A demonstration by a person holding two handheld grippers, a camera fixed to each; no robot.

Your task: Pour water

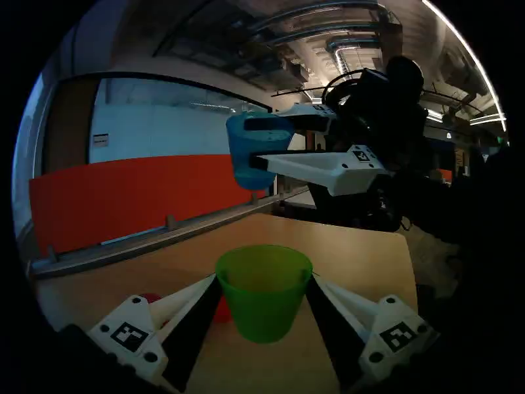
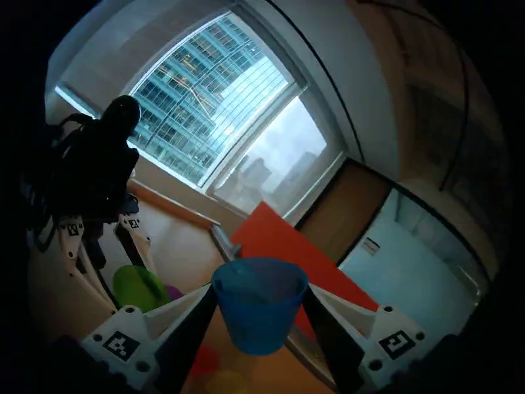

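My left gripper [image 1: 264, 299] is shut on a green cup [image 1: 264, 290], held upright just above the wooden table [image 1: 354, 253]. Farther off and higher up, the right gripper [image 1: 262, 154] grips a blue cup [image 1: 257, 146] in the air. In the right gripper view my right gripper [image 2: 260, 308] is shut on that blue cup [image 2: 260, 302], tilted over the table, and the green cup [image 2: 139, 287] sits lower left in the left gripper [image 2: 125, 262]. Whether either cup holds water cannot be told.
A small red object [image 1: 223, 310] lies on the table behind the green cup. An orange partition [image 1: 131, 194] runs along the table's far edge, with a metal rail [image 1: 164, 230] below it. A person in dark clothing [image 1: 400, 131] stands at the right. A large window [image 2: 216, 118] is behind.
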